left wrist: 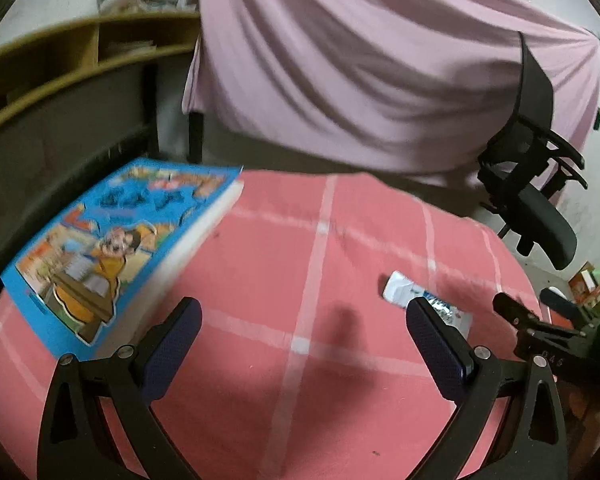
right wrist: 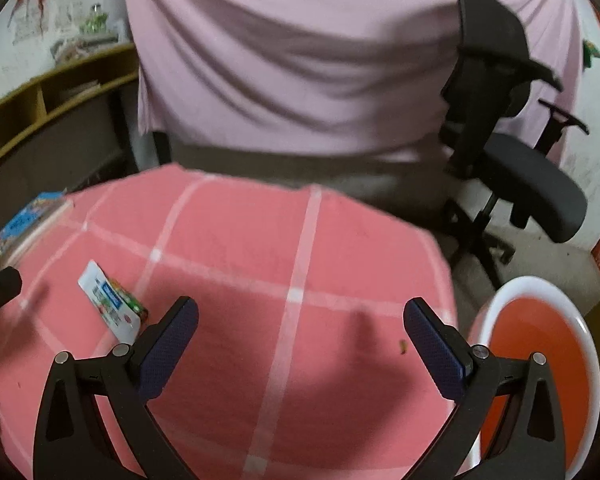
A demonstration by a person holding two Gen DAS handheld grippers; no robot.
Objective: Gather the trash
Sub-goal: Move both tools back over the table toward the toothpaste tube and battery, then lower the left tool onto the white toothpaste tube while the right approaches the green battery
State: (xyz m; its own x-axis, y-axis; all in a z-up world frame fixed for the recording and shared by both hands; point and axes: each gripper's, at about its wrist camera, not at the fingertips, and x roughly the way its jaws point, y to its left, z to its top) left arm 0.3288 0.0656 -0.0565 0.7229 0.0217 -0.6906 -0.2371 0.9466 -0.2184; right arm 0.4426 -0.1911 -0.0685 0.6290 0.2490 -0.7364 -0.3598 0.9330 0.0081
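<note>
A flat white wrapper with blue and green print (left wrist: pixel 400 288) lies on the pink checked tablecloth (left wrist: pixel 260 264), just past my left gripper's right finger. My left gripper (left wrist: pixel 304 308) is open and empty above the cloth. In the right wrist view the same wrapper (right wrist: pixel 108 302) lies left of my right gripper (right wrist: pixel 300 310), which is open and empty. A small brown crumb (right wrist: pixel 402 346) lies near the right finger. A white bin with a red-orange inside (right wrist: pixel 540 356) stands below the table's right edge.
A thick blue comic book (left wrist: pixel 112 248) lies on the table's left corner. A black office chair (right wrist: pixel 512 176) stands at the right. A pink draped cloth (right wrist: pixel 300 60) hangs behind. A wooden shelf (left wrist: pixel 60 64) is at the left. The right gripper's tip (left wrist: pixel 516 312) shows at right.
</note>
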